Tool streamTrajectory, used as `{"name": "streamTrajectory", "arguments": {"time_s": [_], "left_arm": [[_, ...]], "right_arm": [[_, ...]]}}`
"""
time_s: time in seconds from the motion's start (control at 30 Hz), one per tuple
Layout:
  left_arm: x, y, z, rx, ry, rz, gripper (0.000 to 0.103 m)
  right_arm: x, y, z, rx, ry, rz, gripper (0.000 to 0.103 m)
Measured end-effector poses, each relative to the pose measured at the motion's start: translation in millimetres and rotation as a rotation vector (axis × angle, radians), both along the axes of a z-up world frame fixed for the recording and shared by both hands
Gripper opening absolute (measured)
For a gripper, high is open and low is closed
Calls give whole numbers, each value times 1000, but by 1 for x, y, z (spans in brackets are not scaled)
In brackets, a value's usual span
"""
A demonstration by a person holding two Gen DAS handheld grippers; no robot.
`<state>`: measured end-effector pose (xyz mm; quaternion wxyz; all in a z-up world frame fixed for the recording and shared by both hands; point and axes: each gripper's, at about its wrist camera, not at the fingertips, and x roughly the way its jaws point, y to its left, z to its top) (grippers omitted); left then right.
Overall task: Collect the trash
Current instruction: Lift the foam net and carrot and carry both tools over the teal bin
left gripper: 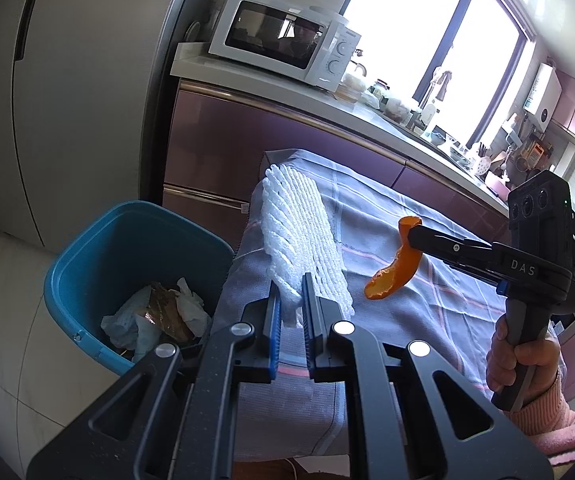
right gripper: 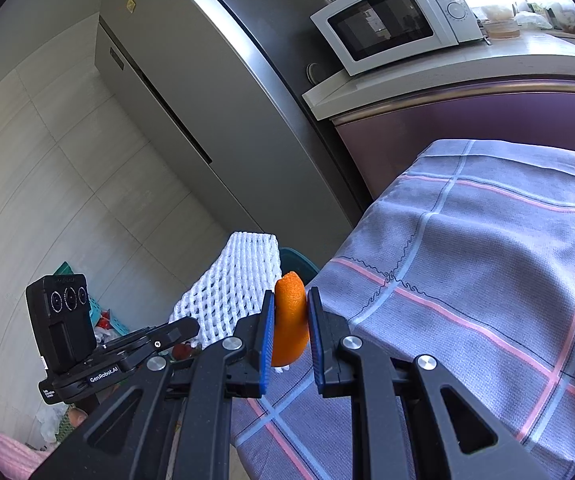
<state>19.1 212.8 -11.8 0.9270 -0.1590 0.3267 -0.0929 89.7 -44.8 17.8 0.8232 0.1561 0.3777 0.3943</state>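
Note:
My left gripper (left gripper: pixel 290 300) is shut on the near end of a white foam fruit net (left gripper: pixel 299 232), which sticks up and away over the left edge of the table. In the right wrist view the white foam fruit net (right gripper: pixel 235 284) stands just left of my right gripper (right gripper: pixel 291 300). That right gripper is shut on a curled orange peel (right gripper: pixel 289 320). From the left wrist view the orange peel (left gripper: pixel 393 268) hangs from the right gripper (left gripper: pixel 415 236) above the checked cloth. A blue bin (left gripper: pixel 87 256) stands on the floor left of the table, holding crumpled paper and a brown wrapper.
A grey checked cloth (right gripper: pixel 487 264) covers the table. A tall grey fridge (right gripper: pixel 215 92) stands behind the bin. A white microwave (left gripper: pixel 283 46) sits on the counter (left gripper: pixel 367 108) above purple cabinets. A hand (left gripper: pixel 523 360) in a pink sleeve holds the right gripper's handle.

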Motion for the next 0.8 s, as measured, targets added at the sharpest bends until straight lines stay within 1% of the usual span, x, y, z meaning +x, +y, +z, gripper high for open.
{"name": "streamTrajectory", "arguments": {"time_s": [0.8], "left_arm": [[-4,24,2,6,-6,65,10]], "right_arm": [[7,27,2,-2,1,54,15]]}}
